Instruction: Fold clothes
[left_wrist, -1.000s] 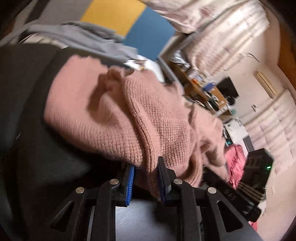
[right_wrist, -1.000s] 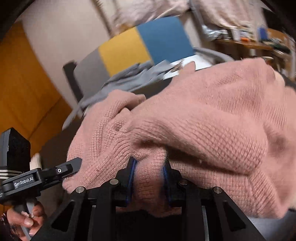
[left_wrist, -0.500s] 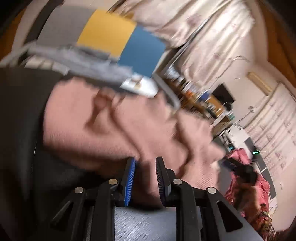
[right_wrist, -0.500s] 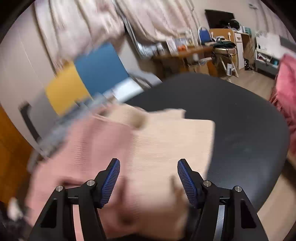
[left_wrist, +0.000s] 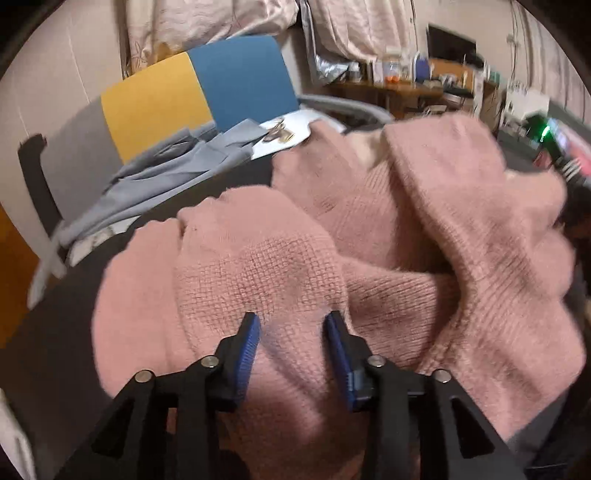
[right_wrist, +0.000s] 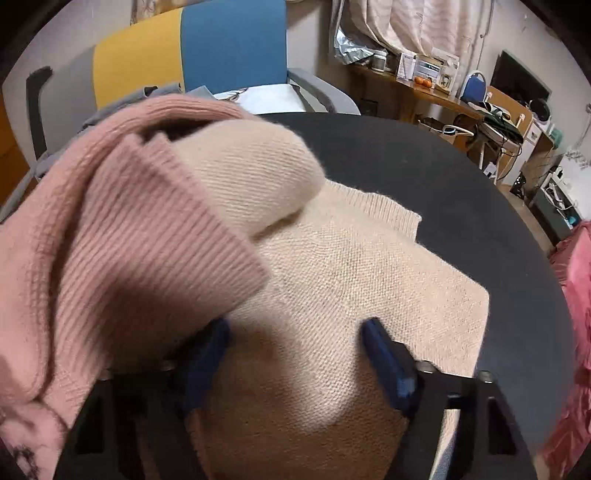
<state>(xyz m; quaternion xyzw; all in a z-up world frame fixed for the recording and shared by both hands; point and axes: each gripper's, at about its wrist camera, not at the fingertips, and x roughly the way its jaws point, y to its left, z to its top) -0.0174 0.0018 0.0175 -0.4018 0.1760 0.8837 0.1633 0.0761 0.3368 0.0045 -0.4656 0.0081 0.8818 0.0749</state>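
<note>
A pink knit sweater (left_wrist: 388, 236) lay bunched on the round dark surface (right_wrist: 424, 162), its ribbed hem draped over a cream sweater (right_wrist: 351, 266). One grey garment (left_wrist: 155, 184) and one chair (right_wrist: 207, 48) sat behind. The left tongs (left_wrist: 291, 332) were opening around a pink fold; the right tongs (right_wrist: 295, 332) were closing around cream knit

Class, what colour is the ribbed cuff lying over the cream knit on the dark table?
Dusty pink: the ribbed cuff shows best in the right wrist view.
</note>
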